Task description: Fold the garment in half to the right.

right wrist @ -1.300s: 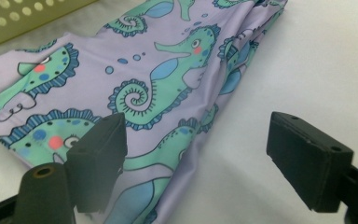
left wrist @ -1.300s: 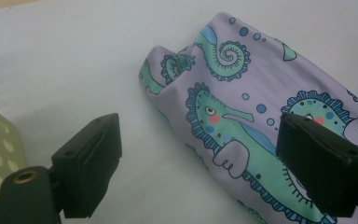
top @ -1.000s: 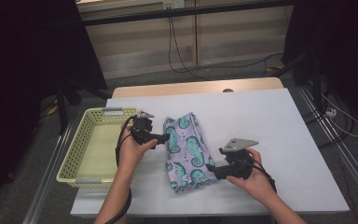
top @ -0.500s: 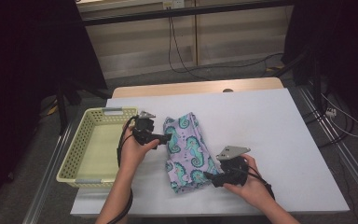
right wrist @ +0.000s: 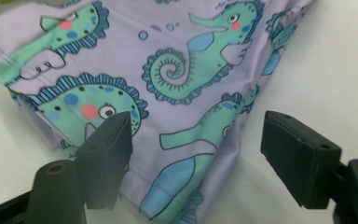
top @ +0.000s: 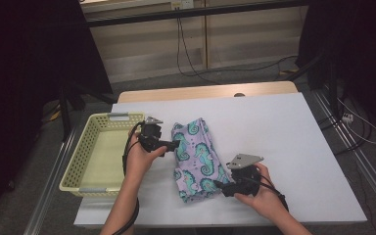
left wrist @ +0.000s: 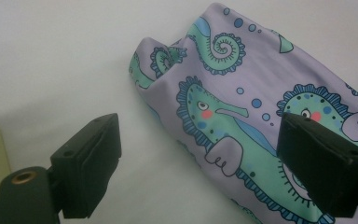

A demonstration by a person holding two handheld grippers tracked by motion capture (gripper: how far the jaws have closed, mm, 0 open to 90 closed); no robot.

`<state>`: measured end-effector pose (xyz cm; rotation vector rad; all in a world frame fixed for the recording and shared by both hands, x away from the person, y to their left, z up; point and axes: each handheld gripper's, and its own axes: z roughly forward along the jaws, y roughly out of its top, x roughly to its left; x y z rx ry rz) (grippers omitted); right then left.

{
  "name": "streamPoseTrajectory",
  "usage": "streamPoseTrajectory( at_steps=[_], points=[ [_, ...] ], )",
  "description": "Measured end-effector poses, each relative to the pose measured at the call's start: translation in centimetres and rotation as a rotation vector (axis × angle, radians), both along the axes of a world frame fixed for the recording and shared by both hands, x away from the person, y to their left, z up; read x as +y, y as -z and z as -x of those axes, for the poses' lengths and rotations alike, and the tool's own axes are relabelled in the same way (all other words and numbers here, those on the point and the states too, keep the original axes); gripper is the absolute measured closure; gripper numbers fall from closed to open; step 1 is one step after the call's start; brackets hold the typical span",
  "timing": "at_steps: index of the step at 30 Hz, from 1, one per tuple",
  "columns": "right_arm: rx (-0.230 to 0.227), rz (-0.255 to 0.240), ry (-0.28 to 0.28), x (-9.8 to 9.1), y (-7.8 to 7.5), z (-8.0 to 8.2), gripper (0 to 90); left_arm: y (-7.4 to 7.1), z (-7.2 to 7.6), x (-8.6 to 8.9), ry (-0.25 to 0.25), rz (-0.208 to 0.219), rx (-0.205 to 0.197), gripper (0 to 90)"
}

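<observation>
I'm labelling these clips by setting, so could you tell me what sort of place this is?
Probably a lab or recording workshop, not a home: a bare white table on a metal frame, loose cables on the floor behind it, and dark curtains at the sides.

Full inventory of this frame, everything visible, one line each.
Folded cloth: 1, lilac with teal seahorse print, middle of the table, between the two tools.
Basket: 1, pale yellow perforated plastic, left edge of the table, nothing visible inside.
Table: 1, white top with a wooden strip along the far edge.
Cables: several, black, on the grey floor beyond the table.
Left tool: 1, black, at the cloth's upper left edge, jaws open astride the cloth's edge, not pressing it.
Right tool: 1, black with a grey plate on top, at the cloth's lower right corner; jaws have just been closing a little, open over the cloth.
Hands: 2, one holding each tool, forearms entering from the bottom.
</observation>
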<state>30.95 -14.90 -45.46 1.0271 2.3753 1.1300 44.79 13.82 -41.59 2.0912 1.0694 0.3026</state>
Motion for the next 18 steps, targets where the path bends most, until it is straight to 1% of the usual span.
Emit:
streamPoseTrajectory(
  at_steps=[1, 2, 5, 7, 13, 18],
  points=[
    [0.009, 0.012, -0.004, 0.0, 0.3, -0.1, 25.4, 0.0, 0.0, 0.0, 0.0, -0.002, 0.0, 14.2],
    [0.021, 0.008, -0.011, 0.0, 0.6, -0.3, 25.7, 0.0, 0.0, 0.0, 0.0, -0.003, 0.0, 14.1],
    [0.041, 0.022, 0.006, -0.4, 1.2, -0.7, 26.3, -0.1, 0.1, 0.0, -0.004, -0.007, -0.007, 14.1],
    [0.059, 0.011, 0.009, -0.6, 1.4, -0.7, 27.0, -0.1, 0.1, -0.1, -0.004, -0.002, 0.002, 14.0],
    [0.043, 0.002, 0.017, -0.7, 1.6, -0.4, 27.8, 0.0, 0.1, -0.3, 0.0, -0.004, 0.008, 13.7],
    [0.039, 0.011, 0.027, -0.6, 1.7, -0.4, 28.7, 0.1, 0.2, -0.3, 0.001, 0.0, 0.012, 13.5]
  ],
)
